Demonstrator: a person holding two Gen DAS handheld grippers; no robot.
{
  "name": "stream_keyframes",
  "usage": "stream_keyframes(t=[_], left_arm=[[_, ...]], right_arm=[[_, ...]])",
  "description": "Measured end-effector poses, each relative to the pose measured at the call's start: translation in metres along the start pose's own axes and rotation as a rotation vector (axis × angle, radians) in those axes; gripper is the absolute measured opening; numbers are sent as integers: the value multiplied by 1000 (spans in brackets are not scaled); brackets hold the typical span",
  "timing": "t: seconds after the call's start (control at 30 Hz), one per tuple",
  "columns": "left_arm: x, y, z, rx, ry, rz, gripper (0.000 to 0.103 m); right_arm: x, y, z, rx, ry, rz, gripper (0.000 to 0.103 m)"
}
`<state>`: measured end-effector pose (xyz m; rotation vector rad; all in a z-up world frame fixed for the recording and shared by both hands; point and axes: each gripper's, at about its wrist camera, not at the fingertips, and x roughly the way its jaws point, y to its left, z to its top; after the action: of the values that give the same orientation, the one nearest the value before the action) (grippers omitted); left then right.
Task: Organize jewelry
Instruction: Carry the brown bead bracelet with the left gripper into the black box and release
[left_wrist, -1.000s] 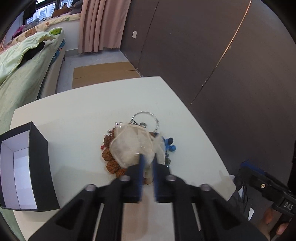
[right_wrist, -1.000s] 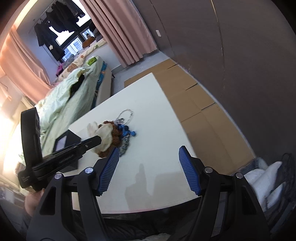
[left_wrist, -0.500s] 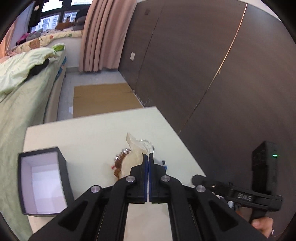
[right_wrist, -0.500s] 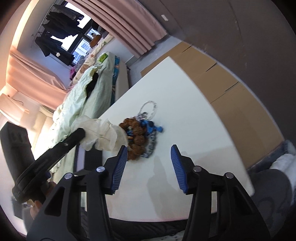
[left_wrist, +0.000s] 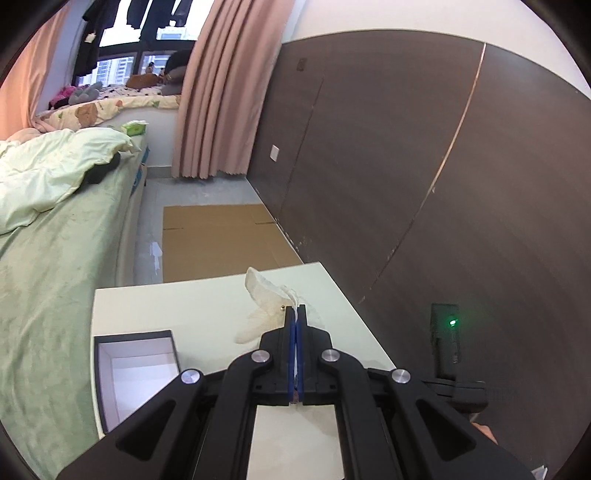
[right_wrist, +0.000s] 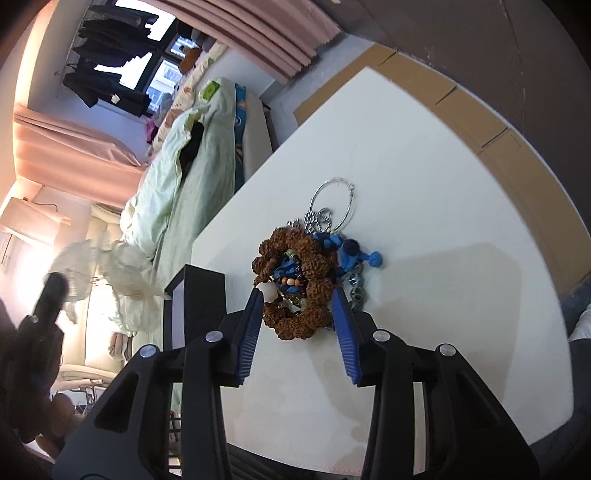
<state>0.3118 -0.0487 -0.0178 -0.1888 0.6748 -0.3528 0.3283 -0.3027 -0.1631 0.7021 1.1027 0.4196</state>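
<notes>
My left gripper (left_wrist: 295, 314) is shut on a sheer cream pouch (left_wrist: 264, 295) and holds it up above the white table (left_wrist: 192, 302). The pouch also shows blurred at the left of the right wrist view (right_wrist: 122, 273). A pile of jewelry lies on the table: a brown beaded bracelet (right_wrist: 295, 284), blue beads (right_wrist: 351, 253), a silver ring (right_wrist: 330, 203) and a chain. My right gripper (right_wrist: 299, 295) is open, its blue pads either side of the bracelet, just above it.
An open black box with white lining (left_wrist: 136, 373) stands at the table's left; its black wall shows in the right wrist view (right_wrist: 195, 306). A bed with green bedding (left_wrist: 55, 221) lies left. Dark wall panels (left_wrist: 443, 184) and floor cardboard (left_wrist: 218, 236) lie beyond.
My left gripper shut on the pouch and lifted it off the jewelry pile. My right gripper moved in over the pile and narrowed around the brown bracelet.
</notes>
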Motion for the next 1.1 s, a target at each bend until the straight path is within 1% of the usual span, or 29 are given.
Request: stream_keyframes(t=[0.23,0.3,0.33,0.37,0.43,0.5,0.6,0.7,0.87,1.03,1.1], left_arm=[[-17,9,-4,-7,-13,13,0],[-25,13,-7,-15,-19,17,0],[-26,14,-7,-19,-20,21,0],[-28,16,-7,-25,-24,25,0],[-36,21,-8,-29,-32,35,0],[-42,27,-10,-32,-37,45,0],[-47,40,-11,-41,-41,72,0],[-48,58,-15,-74,-34,89,0],[-45,81,-22,-103,-18,123,0],[-35,100,-29,-137,8,145,0],[-28,106,-32,-151,25,169,0]], right_arm=[[20,4,4,-9,36,-75,39],[26,3,4,-12,45,-101,31],[30,2,4,-10,53,-107,25],[34,0,3,-5,64,-118,22],[37,-3,2,8,67,-118,20],[32,1,2,0,53,-130,20],[19,12,-2,-16,30,-82,20],[11,28,-3,-51,12,-70,20],[-1,58,-4,-103,-16,-54,20],[-12,83,-9,-148,-35,-44,20],[-12,94,-7,-160,-39,-36,20]])
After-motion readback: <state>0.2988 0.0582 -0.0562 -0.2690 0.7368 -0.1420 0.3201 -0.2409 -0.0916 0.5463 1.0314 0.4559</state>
